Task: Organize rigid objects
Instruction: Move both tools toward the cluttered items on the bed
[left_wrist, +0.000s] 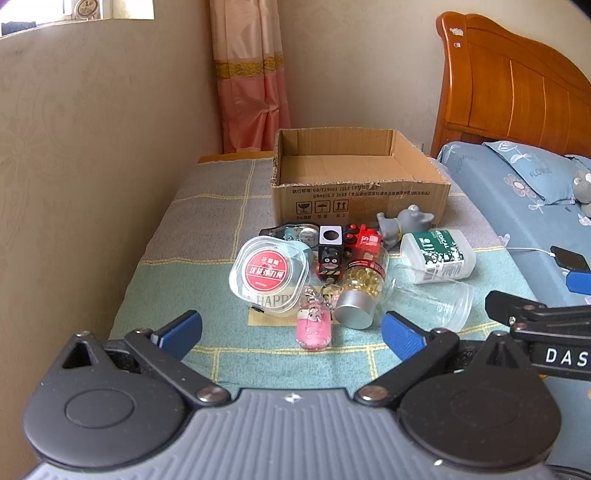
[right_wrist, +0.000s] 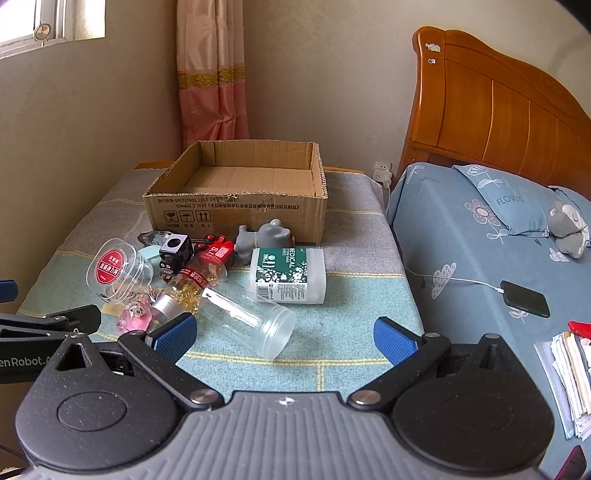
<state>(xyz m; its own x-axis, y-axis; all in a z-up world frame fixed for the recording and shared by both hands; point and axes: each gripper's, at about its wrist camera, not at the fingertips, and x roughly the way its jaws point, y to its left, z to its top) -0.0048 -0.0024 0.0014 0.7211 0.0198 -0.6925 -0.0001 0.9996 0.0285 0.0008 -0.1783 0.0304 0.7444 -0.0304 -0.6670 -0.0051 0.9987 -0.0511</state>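
Right wrist view: clear jar (right_wrist: 251, 317) lies on its side on the cloth, just ahead of the right gripper (right_wrist: 282, 338), near the box (right_wrist: 236, 214). Long axis runs diagonally, mouth toward cam; prob. light, stiff, slick, so grip across mid-body. Both grippers' jaws wide apart, w/ nothing held; left gripper (left_wrist: 291, 328) hovers near the pink bottle (left_wrist: 314, 328).

Brown cardboard box (right_wrist: 236, 212), green/white bottle (right_wrist: 288, 275), pink vial (left_wrist: 313, 328) (blue floral bedding (right_wrist: 461, 236)).

We read "MEDICAL" on the white bottle (right_wrist: 288, 275), "GB/T29601 2013" on the cardboard box (left_wrist: 360, 199), "FLOWERS" on the pillow (right_wrist: 509, 201), and "HAPP" on the mat (left_wrist: 271, 301).
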